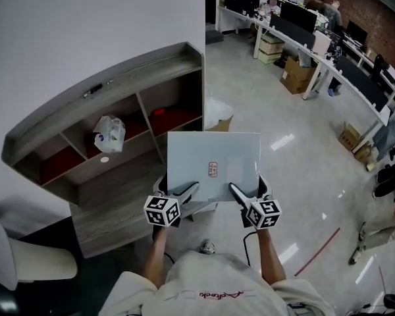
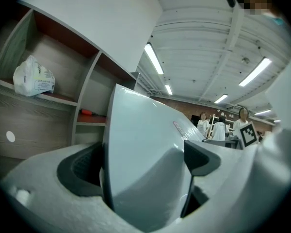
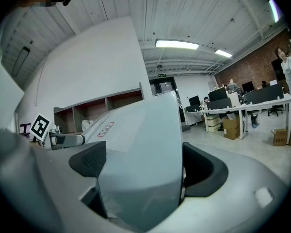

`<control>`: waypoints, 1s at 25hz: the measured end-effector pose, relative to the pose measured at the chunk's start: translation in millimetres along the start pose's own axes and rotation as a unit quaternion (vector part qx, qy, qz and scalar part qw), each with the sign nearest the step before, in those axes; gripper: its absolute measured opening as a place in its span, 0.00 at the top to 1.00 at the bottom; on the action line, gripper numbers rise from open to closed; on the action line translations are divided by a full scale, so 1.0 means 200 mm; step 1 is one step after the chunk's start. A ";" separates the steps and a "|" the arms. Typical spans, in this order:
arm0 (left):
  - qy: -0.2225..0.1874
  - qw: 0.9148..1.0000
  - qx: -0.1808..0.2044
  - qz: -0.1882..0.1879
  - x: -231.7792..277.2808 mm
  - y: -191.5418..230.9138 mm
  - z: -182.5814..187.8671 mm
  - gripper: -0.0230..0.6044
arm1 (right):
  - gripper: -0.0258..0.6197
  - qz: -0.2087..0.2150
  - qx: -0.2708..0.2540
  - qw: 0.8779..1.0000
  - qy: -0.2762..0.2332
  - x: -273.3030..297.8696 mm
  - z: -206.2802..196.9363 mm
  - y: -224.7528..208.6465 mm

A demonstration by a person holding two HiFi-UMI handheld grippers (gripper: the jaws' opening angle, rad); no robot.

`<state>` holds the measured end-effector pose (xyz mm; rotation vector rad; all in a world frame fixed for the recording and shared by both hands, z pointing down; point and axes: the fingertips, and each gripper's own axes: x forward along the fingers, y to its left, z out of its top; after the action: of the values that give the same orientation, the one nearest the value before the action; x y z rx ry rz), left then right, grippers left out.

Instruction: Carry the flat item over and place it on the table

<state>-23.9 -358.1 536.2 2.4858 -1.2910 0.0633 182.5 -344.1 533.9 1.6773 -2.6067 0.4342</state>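
A flat pale grey-blue board [image 1: 212, 163] with a small red label is held level in the air in front of the person. My left gripper [image 1: 178, 196] is shut on its near left edge and my right gripper [image 1: 245, 195] is shut on its near right edge. In the left gripper view the flat board [image 2: 145, 164] fills the gap between the dark pads [image 2: 82, 171]. The right gripper view shows the same board [image 3: 140, 169] clamped between its pads [image 3: 89, 161]. No table top for the board is visible beneath it.
A grey wooden shelf unit [image 1: 112, 150] with red-lined compartments stands just ahead on the left, holding a white plastic bag [image 1: 109, 133]. A white chair [image 1: 26, 255] is at the near left. Office desks [image 1: 316, 51], cardboard boxes and people are across the glossy floor.
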 end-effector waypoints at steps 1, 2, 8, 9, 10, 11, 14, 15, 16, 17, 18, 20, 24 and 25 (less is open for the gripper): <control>0.001 1.000 -0.001 0.002 0.02 0.01 0.00 0.11 | 0.17 0.002 0.001 1.000 0.002 0.02 0.00 -0.01; 0.002 1.000 -0.002 0.004 0.03 0.03 0.00 0.11 | 0.17 0.003 0.001 1.000 0.003 0.05 0.00 -0.02; 0.010 1.000 -0.007 0.010 0.09 0.11 0.01 0.11 | 0.17 0.006 0.007 1.000 0.013 0.15 -0.01 -0.03; 0.012 1.000 -0.009 0.010 0.09 0.13 0.01 0.11 | 0.17 0.006 0.007 1.000 0.015 0.17 -0.01 -0.03; 0.013 1.000 -0.011 0.010 0.10 0.14 0.01 0.11 | 0.17 0.005 0.007 1.000 0.017 0.18 -0.02 -0.03; 0.014 1.000 -0.012 0.009 0.10 0.15 0.01 0.11 | 0.17 0.004 0.006 1.000 0.019 0.20 -0.02 -0.03; 0.020 1.000 -0.017 0.005 0.12 0.19 0.01 0.11 | 0.17 -0.002 0.008 1.000 0.024 0.23 -0.02 -0.02; 0.022 1.000 -0.017 0.004 0.12 0.20 0.01 0.11 | 0.17 -0.004 0.010 1.000 0.026 0.24 -0.02 -0.02; 0.025 1.000 -0.018 0.004 0.12 0.21 0.00 0.11 | 0.17 -0.005 0.012 1.000 0.028 0.24 -0.04 -0.01; 0.028 0.999 -0.021 0.003 0.12 0.22 -0.02 0.11 | 0.17 -0.006 0.014 0.999 0.031 0.24 -0.05 -0.01; 0.031 0.999 -0.024 0.003 0.12 0.23 -0.04 0.11 | 0.17 -0.007 0.015 0.999 0.036 0.25 -0.07 -0.01; 0.039 0.999 -0.034 0.005 0.12 0.25 -0.09 0.11 | 0.17 -0.008 0.017 0.999 0.047 0.25 -0.12 -0.01; 0.060 0.997 -0.049 0.009 0.10 0.27 -0.21 0.11 | 0.18 -0.011 0.027 0.997 0.069 0.25 -0.24 -0.01; 0.067 0.996 -0.052 0.010 0.10 0.28 -0.24 0.11 | 0.18 -0.012 0.030 0.997 0.075 0.25 -0.27 -0.01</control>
<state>-50.8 -388.9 601.2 2.3392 -1.2329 0.1603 155.6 -376.5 593.6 1.6227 -2.4889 0.6184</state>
